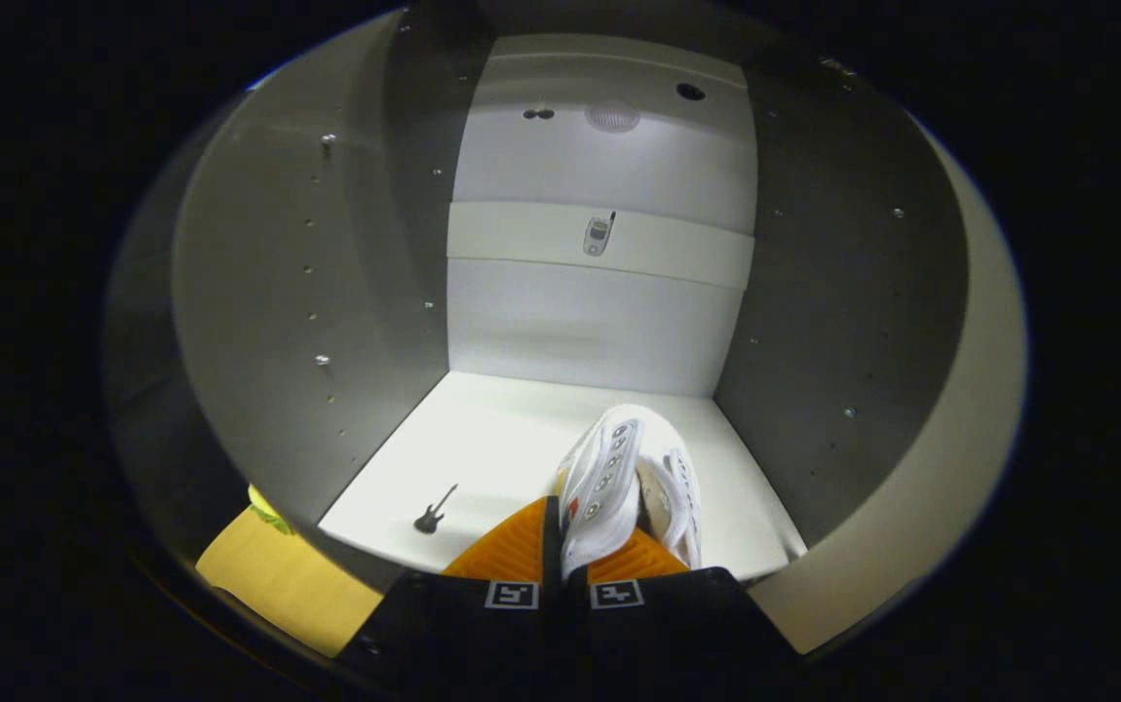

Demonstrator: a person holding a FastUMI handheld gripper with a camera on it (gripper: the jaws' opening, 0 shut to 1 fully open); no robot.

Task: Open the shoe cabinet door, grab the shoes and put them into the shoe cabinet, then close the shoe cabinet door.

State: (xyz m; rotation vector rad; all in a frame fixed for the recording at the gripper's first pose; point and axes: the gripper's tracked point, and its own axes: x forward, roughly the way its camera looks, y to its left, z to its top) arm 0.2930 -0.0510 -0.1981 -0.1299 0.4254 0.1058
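Observation:
I look into the open shoe cabinet (346, 292), with grey side walls, a white back panel and a white floor board (502, 439). A white sneaker (619, 468) with lace eyelets is pinched by its side wall between my fingers and points into the cabinet, over the right part of the floor board. My gripper (565, 546) is shut on the shoe's edge, the fingers nearly together. I cannot tell if the shoe's sole touches the board.
A small guitar sticker (434, 512) lies on the floor board left of the fingers. A phone sticker (598, 234) sits on the white band across the back panel. The yellowish floor (278, 585) shows below the cabinet at the left. The cabinet's right edge (950, 487) curves close by.

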